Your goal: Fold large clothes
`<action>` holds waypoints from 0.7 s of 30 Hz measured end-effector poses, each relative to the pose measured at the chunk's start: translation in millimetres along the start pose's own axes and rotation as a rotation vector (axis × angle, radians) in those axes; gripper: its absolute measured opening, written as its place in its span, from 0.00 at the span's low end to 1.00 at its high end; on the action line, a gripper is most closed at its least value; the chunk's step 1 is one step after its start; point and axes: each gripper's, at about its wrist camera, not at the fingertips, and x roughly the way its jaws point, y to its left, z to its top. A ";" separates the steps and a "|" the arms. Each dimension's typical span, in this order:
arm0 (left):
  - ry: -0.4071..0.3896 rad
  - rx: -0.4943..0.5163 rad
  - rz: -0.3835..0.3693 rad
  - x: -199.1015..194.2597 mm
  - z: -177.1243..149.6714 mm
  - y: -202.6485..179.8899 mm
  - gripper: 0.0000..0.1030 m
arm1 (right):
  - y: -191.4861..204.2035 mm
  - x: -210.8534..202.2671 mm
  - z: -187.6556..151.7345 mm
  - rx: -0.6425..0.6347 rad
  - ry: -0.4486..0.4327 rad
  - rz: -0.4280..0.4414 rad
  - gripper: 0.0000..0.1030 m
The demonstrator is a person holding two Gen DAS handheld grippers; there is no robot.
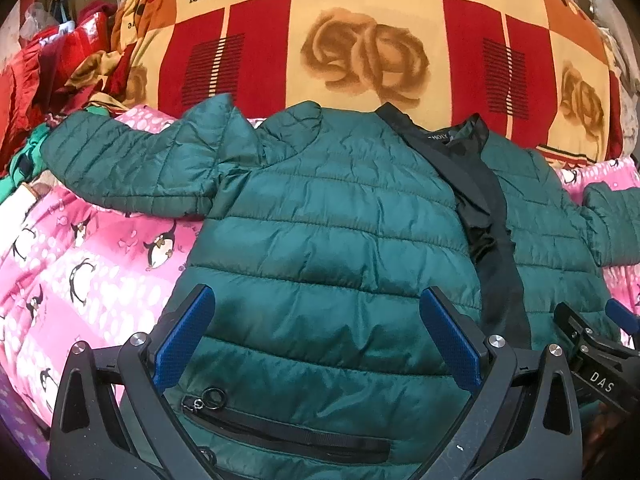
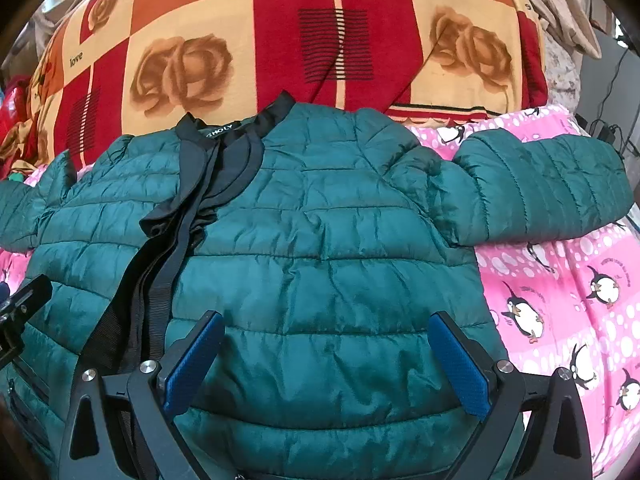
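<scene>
A dark green quilted puffer jacket point(image 1: 320, 216) lies face up and spread flat on a pink penguin-print sheet point(image 1: 80, 264), with black collar and zipper strip point(image 1: 496, 216) down its front. Its sleeves stretch out to each side point(image 1: 128, 160) point(image 2: 540, 184). My left gripper point(image 1: 318, 304) is open and empty, hovering over the jacket's left front panel near a zipped pocket point(image 1: 288, 432). My right gripper point(image 2: 326, 328) is open and empty over the right front panel point(image 2: 320, 240). The right gripper also shows in the left wrist view point(image 1: 600, 344).
A big red, orange and cream rose-print blanket point(image 1: 360, 40) is piled behind the jacket's collar. Red and green clothes point(image 1: 48, 64) are heaped at the far left. Cables point(image 2: 612, 120) hang at the far right beyond the pink sheet point(image 2: 560, 280).
</scene>
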 end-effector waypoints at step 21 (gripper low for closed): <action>0.001 0.000 0.032 3.4 -1.4 4.4 1.00 | 7.5 2.6 1.0 -0.005 0.006 0.005 0.98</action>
